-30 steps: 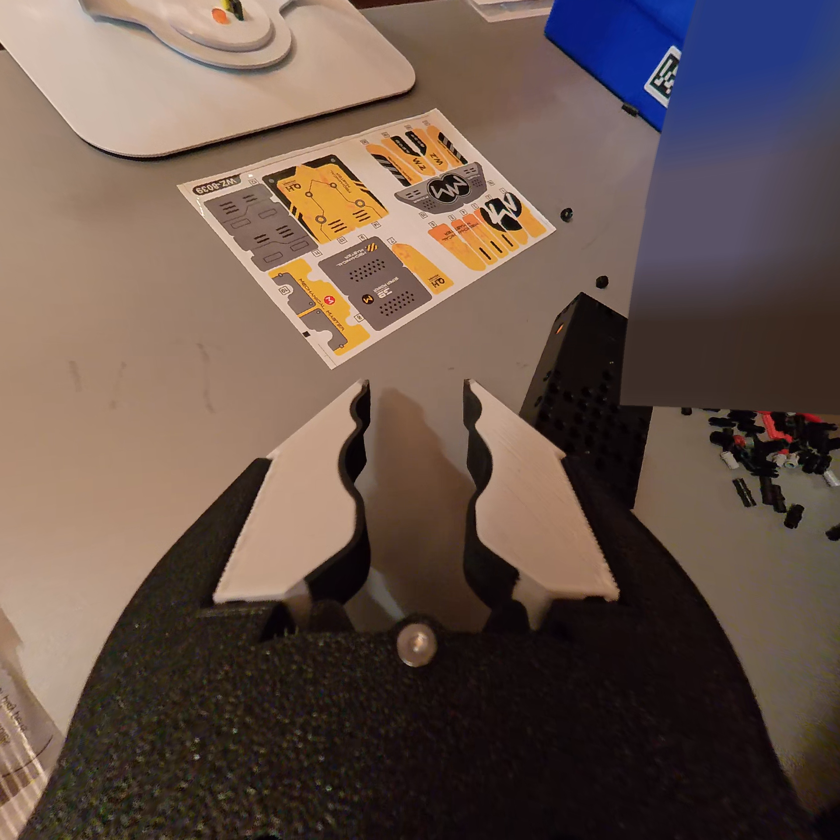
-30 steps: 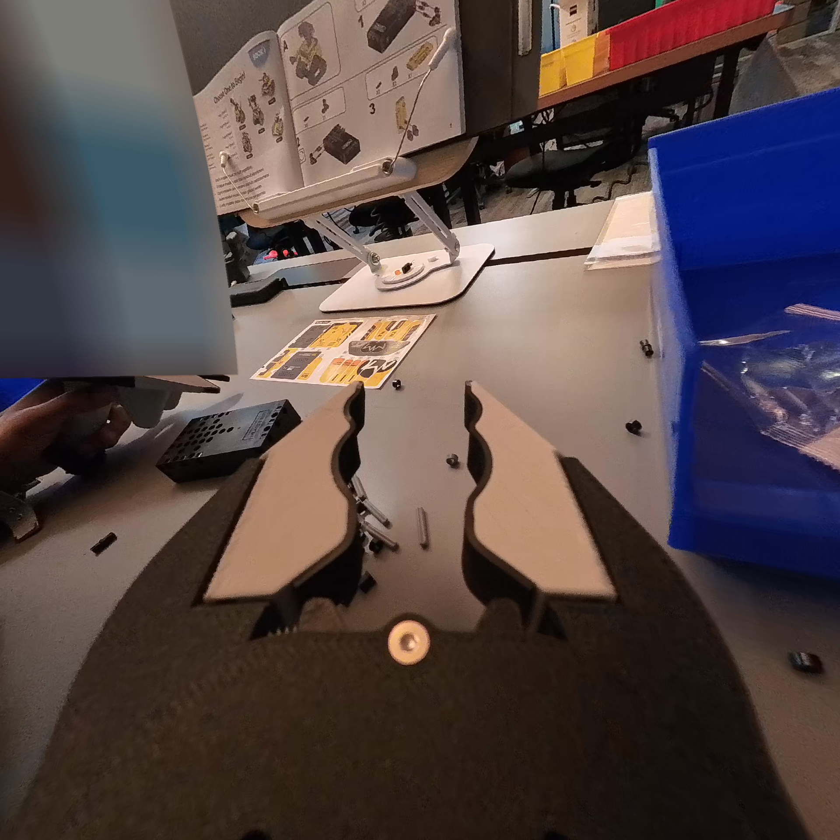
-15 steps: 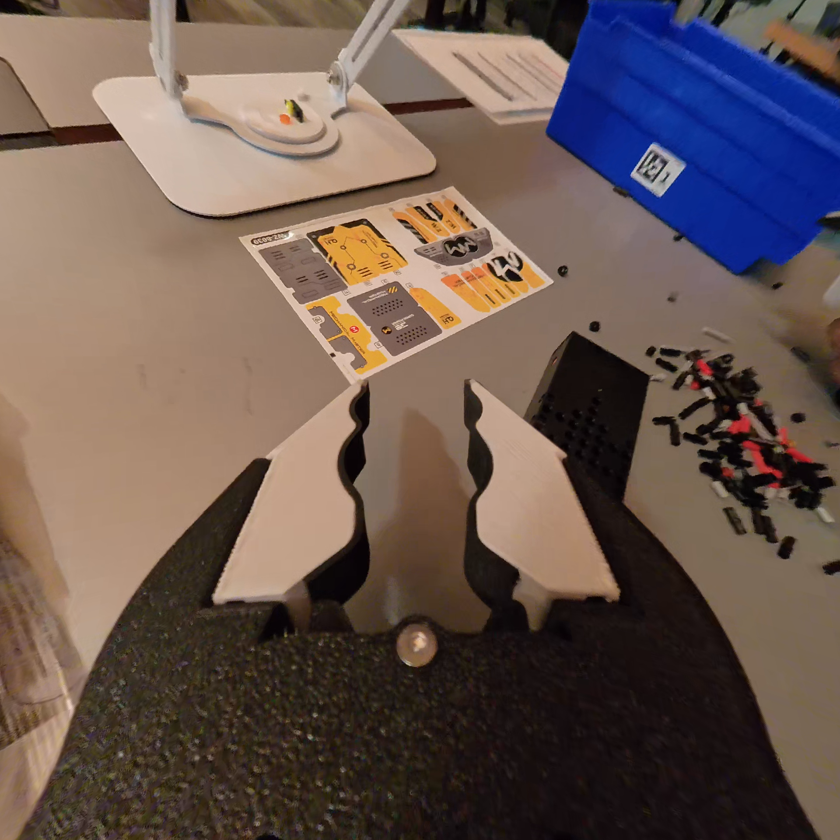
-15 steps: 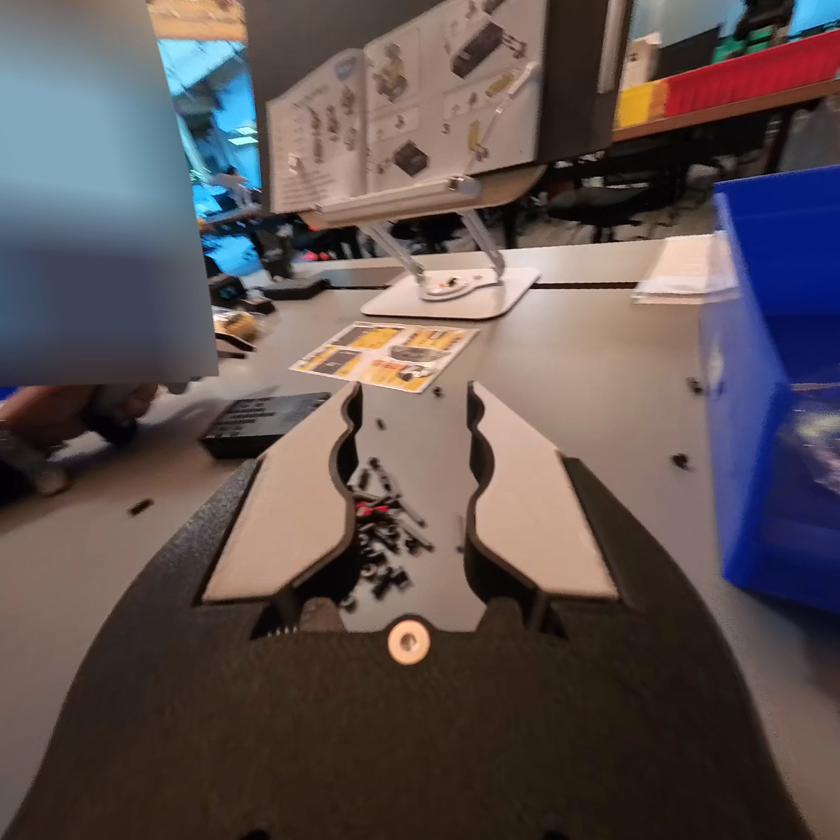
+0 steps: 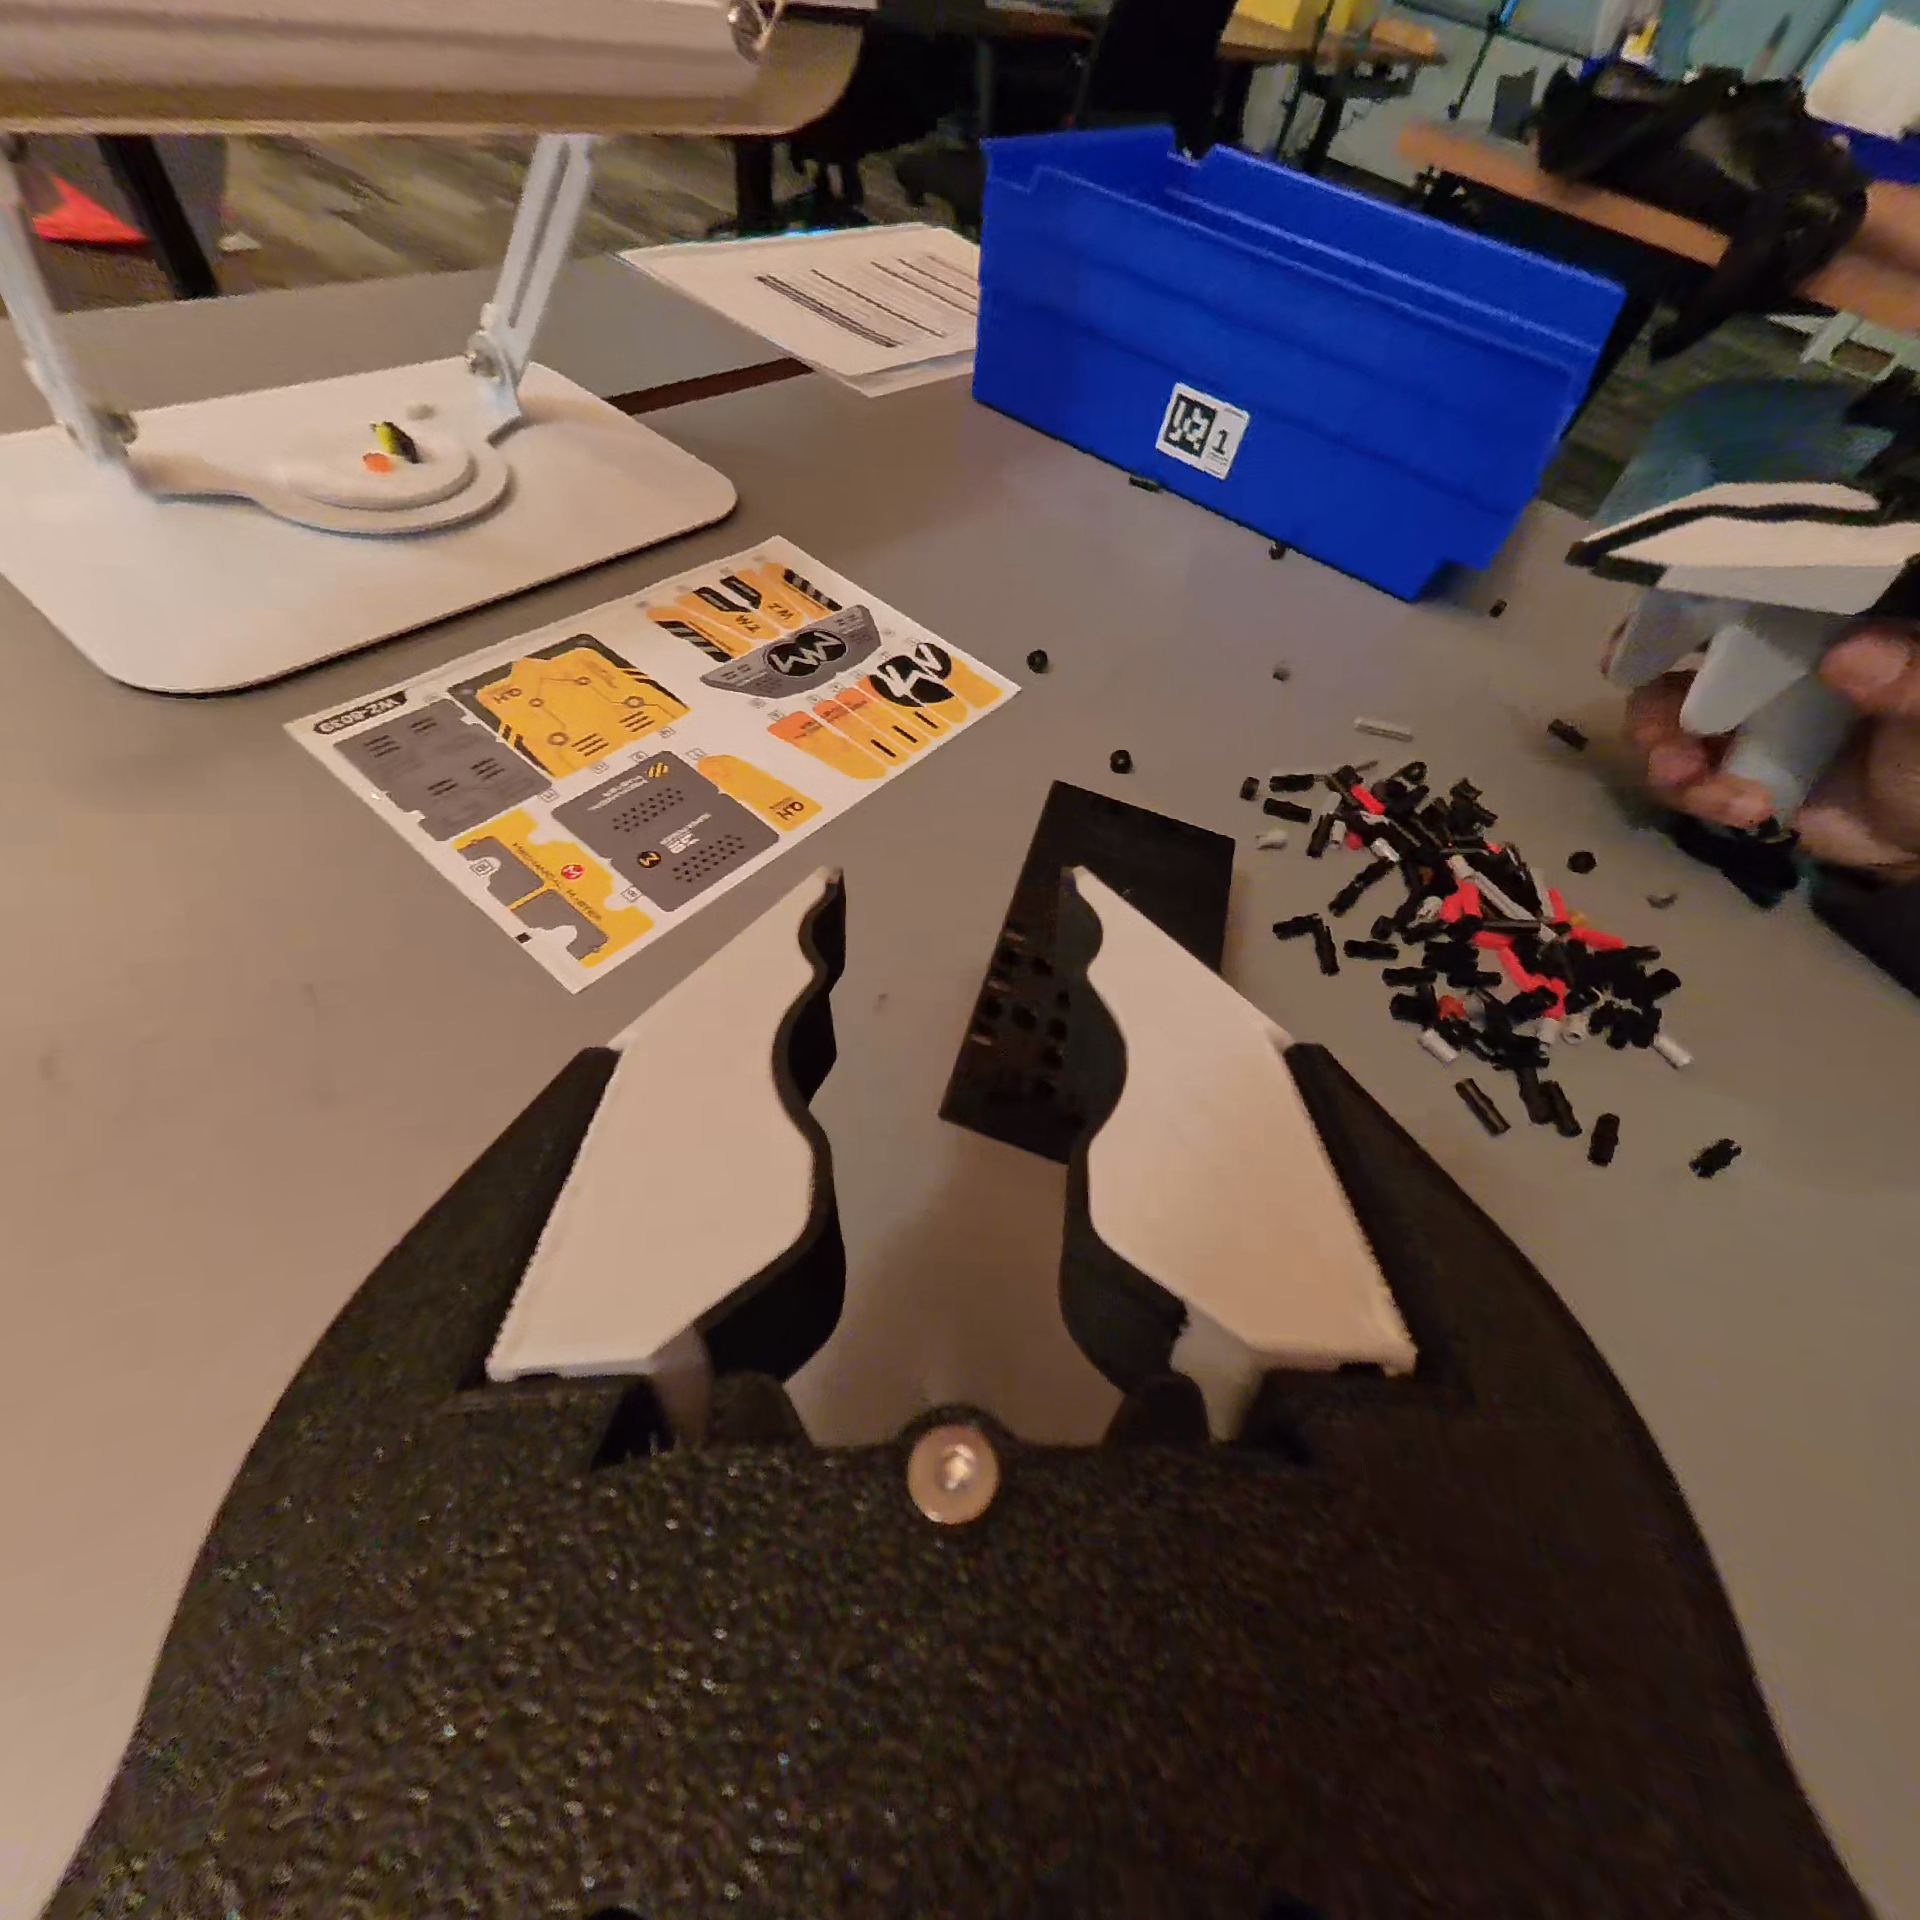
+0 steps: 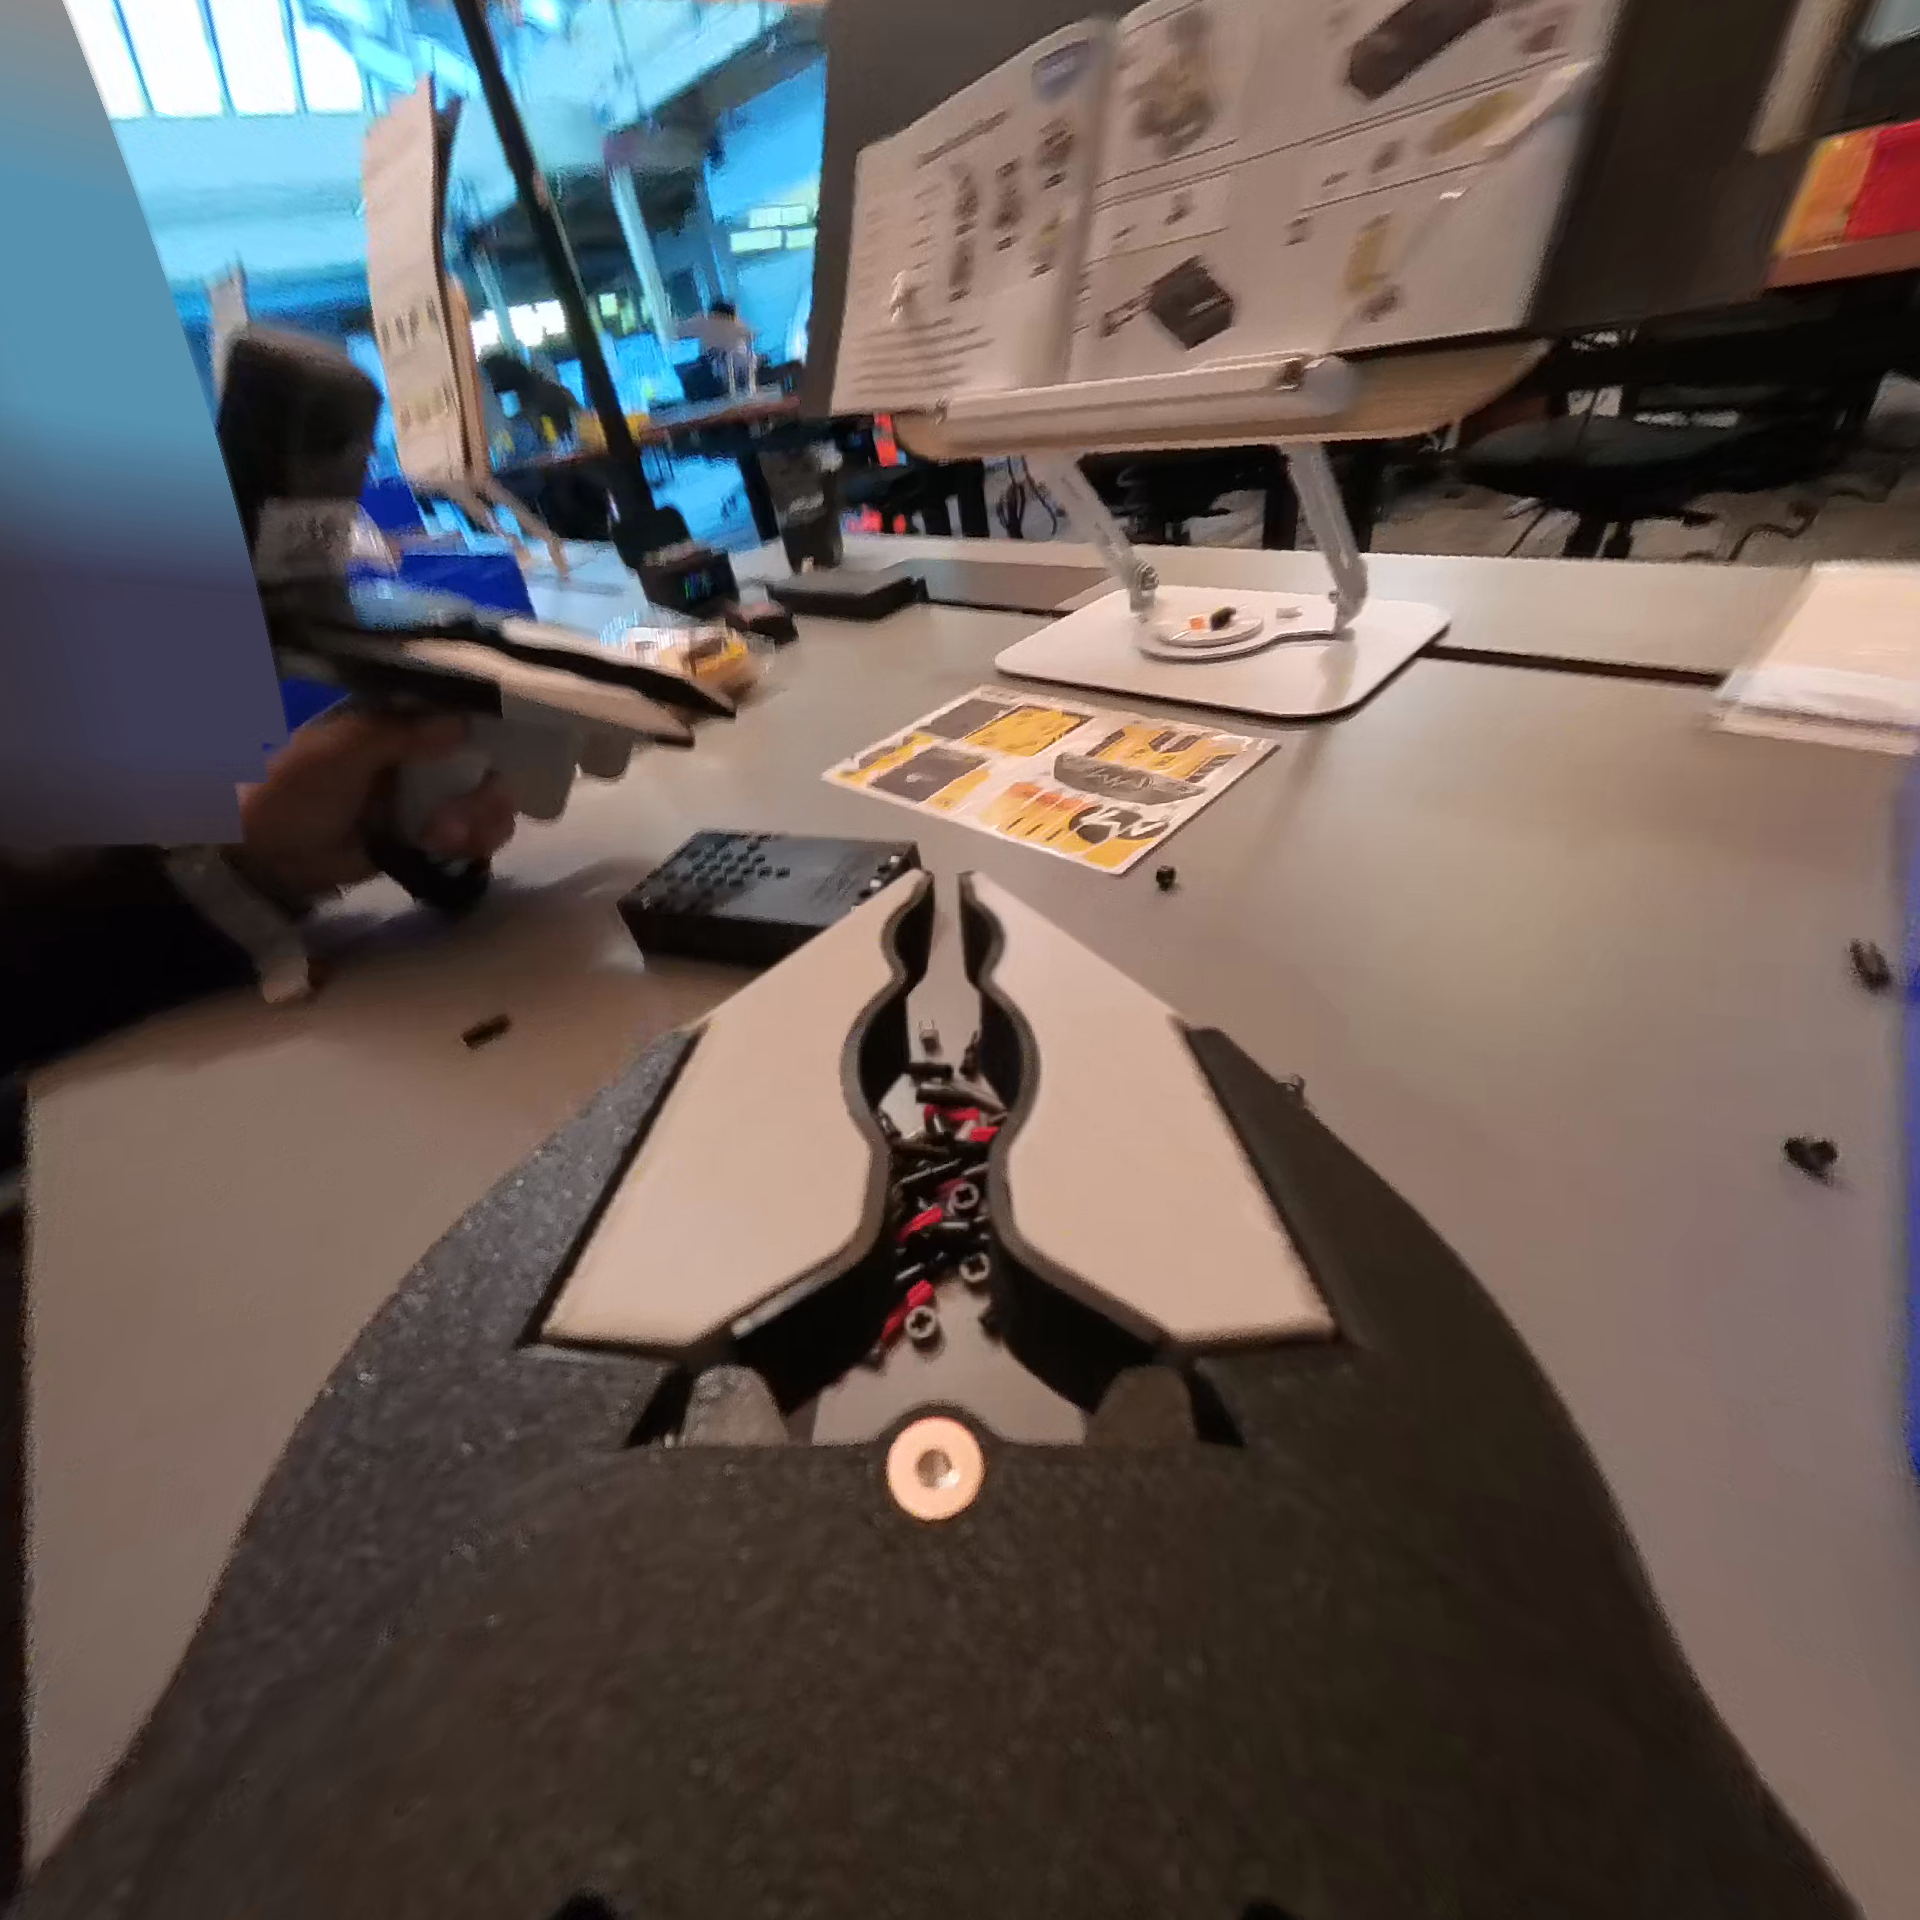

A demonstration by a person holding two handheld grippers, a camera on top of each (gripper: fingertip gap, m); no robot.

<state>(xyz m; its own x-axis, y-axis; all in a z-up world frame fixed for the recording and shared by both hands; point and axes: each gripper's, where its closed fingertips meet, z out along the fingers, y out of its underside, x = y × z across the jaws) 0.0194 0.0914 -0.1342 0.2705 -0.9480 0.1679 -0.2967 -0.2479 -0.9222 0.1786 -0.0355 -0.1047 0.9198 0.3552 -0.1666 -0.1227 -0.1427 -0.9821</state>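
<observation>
Closing since half a second ago, the right gripper (image 6: 945, 883) is now showing its fingers almost clenched, only a thin slit left between the tips, and nothing is sitting between them. It is hovering over the pile of small black and red pins (image 6: 935, 1174), which is showing through the gap behind the tips, on the grey table (image 6: 1455, 987). The black perforated block (image 6: 769, 894) is lying just beyond the tips, to the left, and the yellow and grey sticker sheet (image 6: 1049, 774) is lying farther off.

The left gripper (image 5: 951, 883) is staying released, its fingers spread wide and gripping nothing. Its view is now tilting up compared with before, taking in more of the far scene. The black perforated block (image 5: 1091, 935) is lying on the table (image 5: 208, 1039) between and just beyond the tips, partly hidden by the right finger. The sticker sheet (image 5: 644, 748) is lying far left of the tips, and the pin pile (image 5: 1455, 914) is lying to the right of the block.

Only the left wrist view is showing the whole blue bin (image 5: 1278, 353) and a printed paper (image 5: 852, 291) beside it; only the right wrist view is showing the open instruction booklet (image 6: 1195, 187) resting on the white stand (image 6: 1226, 644).
</observation>
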